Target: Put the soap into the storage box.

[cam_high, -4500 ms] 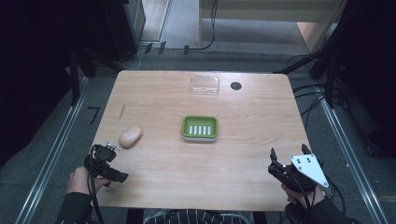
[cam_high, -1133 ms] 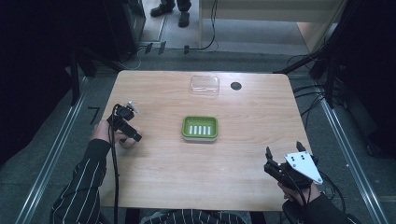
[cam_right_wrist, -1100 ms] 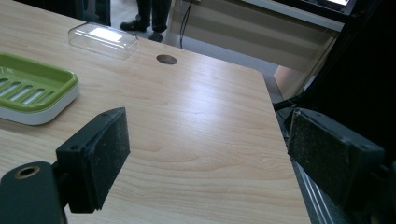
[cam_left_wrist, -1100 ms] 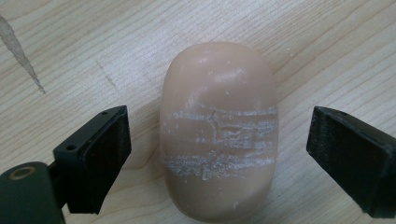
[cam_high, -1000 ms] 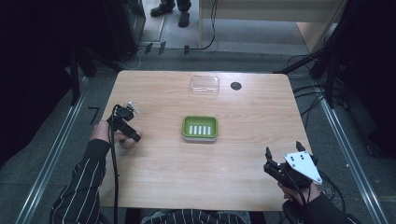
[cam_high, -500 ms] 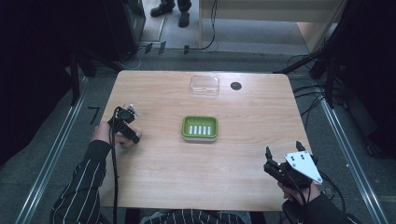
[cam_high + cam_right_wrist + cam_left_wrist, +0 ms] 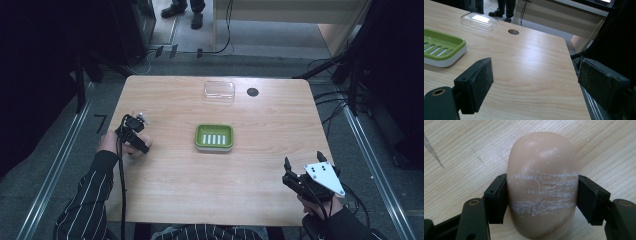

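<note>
My left gripper (image 7: 541, 202) has reached the soap (image 7: 542, 185), left of the green dish (image 7: 214, 137), and is clamping it for lifting; right gripper (image 7: 534, 82) is waiting wide open, empty.

light: even overhead, worktop (image 7: 260, 165) bright, surroundings near black | glare: soft sheen on clear lid (image 7: 479, 21) and worktop in right gripper view | shadows: faint | focus: high view soft; near claw pads (image 7: 482, 77) blurred

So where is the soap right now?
In the left gripper view the soap sits between the left gripper's jaws, which press on its two sides. That gripper is at the table's left side, left of the green soap dish.
</note>
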The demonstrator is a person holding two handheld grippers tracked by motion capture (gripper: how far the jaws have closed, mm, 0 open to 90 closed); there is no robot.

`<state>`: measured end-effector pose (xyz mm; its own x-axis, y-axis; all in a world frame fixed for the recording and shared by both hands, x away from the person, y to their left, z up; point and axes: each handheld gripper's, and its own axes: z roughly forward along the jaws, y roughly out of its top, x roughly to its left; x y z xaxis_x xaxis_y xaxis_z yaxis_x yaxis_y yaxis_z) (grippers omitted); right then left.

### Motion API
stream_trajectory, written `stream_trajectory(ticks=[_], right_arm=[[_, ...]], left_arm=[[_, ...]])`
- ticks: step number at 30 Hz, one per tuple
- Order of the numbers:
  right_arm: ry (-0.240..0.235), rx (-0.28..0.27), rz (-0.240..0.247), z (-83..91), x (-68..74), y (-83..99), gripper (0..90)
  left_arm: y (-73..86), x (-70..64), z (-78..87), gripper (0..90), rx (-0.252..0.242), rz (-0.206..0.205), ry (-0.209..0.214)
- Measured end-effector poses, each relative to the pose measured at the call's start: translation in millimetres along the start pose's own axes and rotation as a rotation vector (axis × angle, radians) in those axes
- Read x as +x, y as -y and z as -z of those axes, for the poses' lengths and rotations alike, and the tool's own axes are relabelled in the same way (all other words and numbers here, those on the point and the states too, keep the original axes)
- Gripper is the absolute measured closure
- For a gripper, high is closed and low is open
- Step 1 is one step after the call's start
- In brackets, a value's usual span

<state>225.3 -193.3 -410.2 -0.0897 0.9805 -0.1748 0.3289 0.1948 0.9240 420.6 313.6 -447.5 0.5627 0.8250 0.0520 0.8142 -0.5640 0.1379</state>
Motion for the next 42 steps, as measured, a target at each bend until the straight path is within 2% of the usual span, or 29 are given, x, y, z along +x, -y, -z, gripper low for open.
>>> stream_trajectory(ticks=[18,42], right_arm=[[0.002,-0.004,0.006,0.0,-0.5,0.2,13.6],[-0.001,0.000,0.011,-0.4,0.2,0.2,13.6]], left_arm=[[0.7,-9.4,14.7,33.5,-0.011,-0.044,-0.011],[-13.5,-32.1,33.6,33.5,-0.054,-0.128,-0.013]])
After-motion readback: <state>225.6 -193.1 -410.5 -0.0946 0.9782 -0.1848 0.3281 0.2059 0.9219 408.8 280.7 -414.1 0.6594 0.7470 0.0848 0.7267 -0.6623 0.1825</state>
